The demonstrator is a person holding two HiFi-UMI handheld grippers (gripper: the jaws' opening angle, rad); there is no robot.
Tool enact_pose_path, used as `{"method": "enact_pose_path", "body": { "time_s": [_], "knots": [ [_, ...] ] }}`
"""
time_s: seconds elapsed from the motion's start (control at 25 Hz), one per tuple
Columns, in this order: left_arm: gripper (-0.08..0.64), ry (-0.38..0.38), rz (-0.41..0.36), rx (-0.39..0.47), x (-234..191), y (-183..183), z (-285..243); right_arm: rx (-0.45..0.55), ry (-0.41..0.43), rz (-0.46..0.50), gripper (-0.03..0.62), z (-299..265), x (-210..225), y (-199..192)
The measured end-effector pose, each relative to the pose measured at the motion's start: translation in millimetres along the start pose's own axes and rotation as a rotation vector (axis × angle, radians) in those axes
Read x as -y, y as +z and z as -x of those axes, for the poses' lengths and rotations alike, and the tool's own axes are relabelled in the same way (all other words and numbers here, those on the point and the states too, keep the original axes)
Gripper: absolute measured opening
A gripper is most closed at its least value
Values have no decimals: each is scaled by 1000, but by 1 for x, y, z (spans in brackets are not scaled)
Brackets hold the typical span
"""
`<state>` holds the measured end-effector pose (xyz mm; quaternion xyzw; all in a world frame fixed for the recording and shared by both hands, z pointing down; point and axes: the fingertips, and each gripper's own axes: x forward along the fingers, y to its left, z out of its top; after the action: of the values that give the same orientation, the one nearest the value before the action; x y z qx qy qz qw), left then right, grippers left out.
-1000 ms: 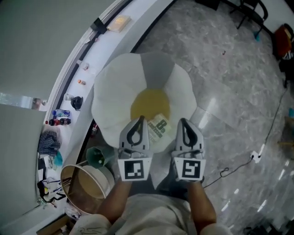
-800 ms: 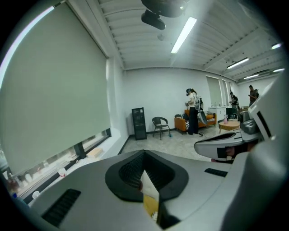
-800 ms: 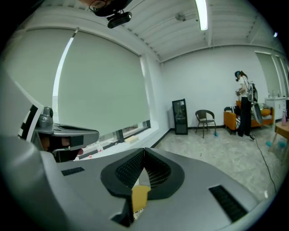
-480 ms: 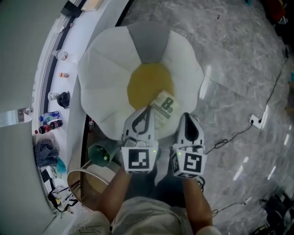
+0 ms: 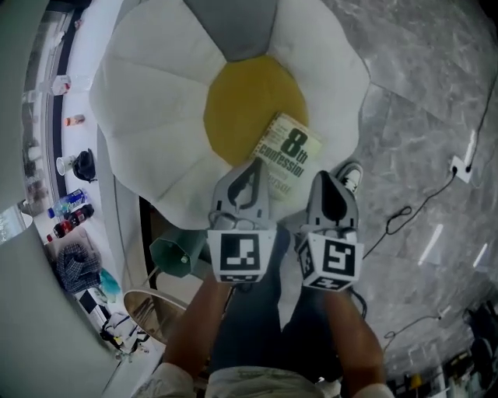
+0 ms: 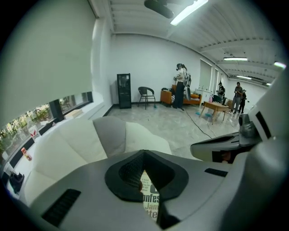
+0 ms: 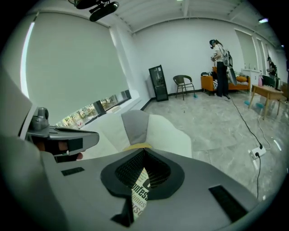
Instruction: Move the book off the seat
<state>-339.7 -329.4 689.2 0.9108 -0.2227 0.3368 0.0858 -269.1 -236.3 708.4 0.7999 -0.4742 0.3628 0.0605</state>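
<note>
A pale book (image 5: 289, 154) with large dark print lies flat on the flower-shaped seat (image 5: 148, 101), at the near right edge of its yellow centre (image 5: 249, 101). My left gripper (image 5: 250, 165) hovers shut and empty, its tip over the book's near left edge. The right gripper (image 5: 323, 177) is shut too, just off the book's near right corner, holding nothing. In the left gripper view the book (image 6: 149, 200) shows through the gap under the shut left gripper (image 6: 143, 153). The right gripper view shows the book (image 7: 137, 194) below the shut right gripper (image 7: 144, 151).
One grey petal (image 5: 233, 23) lies on the seat's far side. A green bin (image 5: 173, 256) and a round basket (image 5: 144, 311) stand at the near left. Bottles (image 5: 66, 214) line the window sill. A cable (image 5: 405, 210) crosses the marble floor. People (image 6: 182, 85) stand far off.
Both grippers have sunk toward the seat and tipped downward. The seat and book now look larger and closer. Both stayed shut.
</note>
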Motion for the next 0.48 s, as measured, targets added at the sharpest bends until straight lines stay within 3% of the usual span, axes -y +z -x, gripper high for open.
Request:
{"method": "enact_pose_path", "body": {
  "time_s": [0.24, 0.48],
  "knots": [
    [3, -19, -28, -79, 2, -68, -47, -93, -74, -70, 6, -43, 25, -74],
    [5, -55, -15, -180, 1, -140, -85, -161, -84, -158, 38, -71, 32, -136]
  ]
}}
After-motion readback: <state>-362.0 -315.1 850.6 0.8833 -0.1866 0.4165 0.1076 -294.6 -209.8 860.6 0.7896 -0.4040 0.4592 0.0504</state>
